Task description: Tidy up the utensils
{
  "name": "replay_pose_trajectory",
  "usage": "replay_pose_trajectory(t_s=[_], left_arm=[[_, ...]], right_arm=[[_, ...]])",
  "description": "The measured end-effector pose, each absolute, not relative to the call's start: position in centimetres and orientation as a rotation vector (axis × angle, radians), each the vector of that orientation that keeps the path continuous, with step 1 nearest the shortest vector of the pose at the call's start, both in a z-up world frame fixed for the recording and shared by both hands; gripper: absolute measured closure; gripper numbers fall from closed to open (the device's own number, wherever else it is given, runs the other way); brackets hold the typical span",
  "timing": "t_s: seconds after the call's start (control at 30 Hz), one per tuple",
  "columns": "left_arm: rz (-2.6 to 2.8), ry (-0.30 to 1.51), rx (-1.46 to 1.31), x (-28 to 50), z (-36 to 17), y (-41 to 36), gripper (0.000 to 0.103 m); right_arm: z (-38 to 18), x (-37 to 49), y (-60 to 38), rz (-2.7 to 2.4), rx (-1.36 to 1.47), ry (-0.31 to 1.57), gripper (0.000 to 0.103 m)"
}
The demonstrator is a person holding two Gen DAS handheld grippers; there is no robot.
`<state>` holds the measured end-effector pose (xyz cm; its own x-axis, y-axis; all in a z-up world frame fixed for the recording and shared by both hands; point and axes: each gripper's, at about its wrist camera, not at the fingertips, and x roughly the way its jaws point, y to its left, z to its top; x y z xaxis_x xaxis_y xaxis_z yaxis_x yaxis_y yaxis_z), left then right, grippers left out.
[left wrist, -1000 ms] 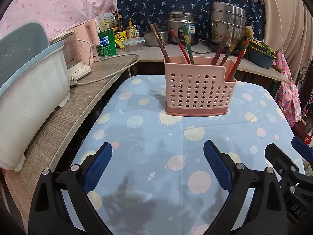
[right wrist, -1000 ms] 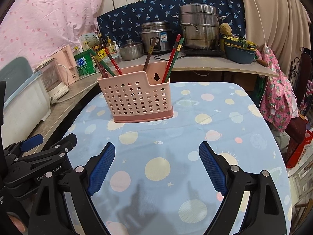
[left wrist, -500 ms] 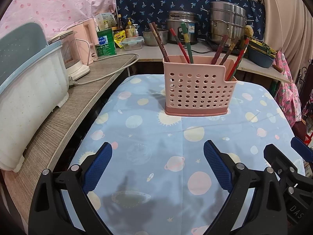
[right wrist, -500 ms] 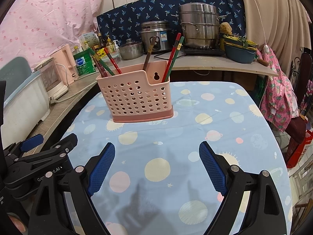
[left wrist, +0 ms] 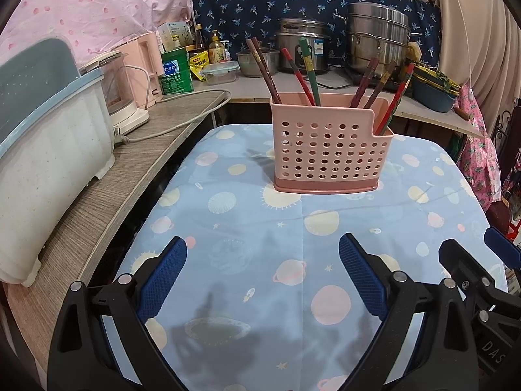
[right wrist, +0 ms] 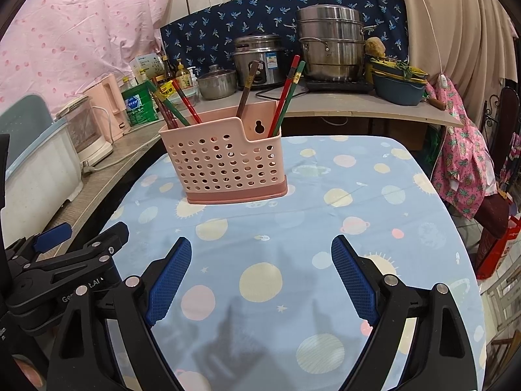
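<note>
A pink perforated utensil holder (left wrist: 329,153) (right wrist: 224,163) stands on the table with the blue planet-print cloth (left wrist: 293,247) (right wrist: 293,228). Several red, green and brown chopsticks (left wrist: 306,71) (right wrist: 286,94) lean in its compartments, some on the left, some on the right. My left gripper (left wrist: 262,277) hovers open over the near part of the cloth, well short of the holder, with nothing between its blue pads. My right gripper (right wrist: 260,275) is open as well and empty, beside the left one, whose black frame (right wrist: 65,260) shows at the lower left of the right wrist view.
A wooden counter (left wrist: 107,195) runs along the left with a white and blue tub (left wrist: 42,150), a pink kettle (left wrist: 143,65) and a cable. At the back stand a rice cooker (left wrist: 302,45), steel pots (left wrist: 377,42), jars and a blue basin (right wrist: 397,88). Pink cloth (right wrist: 462,169) hangs at right.
</note>
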<state>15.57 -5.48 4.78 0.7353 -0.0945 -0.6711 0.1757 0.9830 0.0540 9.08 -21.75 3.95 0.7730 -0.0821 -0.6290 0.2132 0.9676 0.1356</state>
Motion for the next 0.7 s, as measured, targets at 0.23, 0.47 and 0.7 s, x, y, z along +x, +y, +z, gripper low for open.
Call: replay_pose_trajectory(t_s=[0.23, 0.47, 0.7], left_arm=[[-0.150, 0.728, 0.113, 15.65, 4.83, -5.48, 0.013], [-0.168, 0.719, 0.137, 15.85, 4.88, -6.01, 0.013], [-0.177, 0.727, 0.133, 16.41, 4.73, -6.20, 0.013]], right_arm=[[3.83, 9.22, -21.88, -0.162, 0.204, 0.674, 0.019], [3.76, 9.32, -22.01, -0.164, 0.204, 0.673, 0.019], [3.64, 9.66, -22.12, -0.168, 0.200, 0.676, 0.019]])
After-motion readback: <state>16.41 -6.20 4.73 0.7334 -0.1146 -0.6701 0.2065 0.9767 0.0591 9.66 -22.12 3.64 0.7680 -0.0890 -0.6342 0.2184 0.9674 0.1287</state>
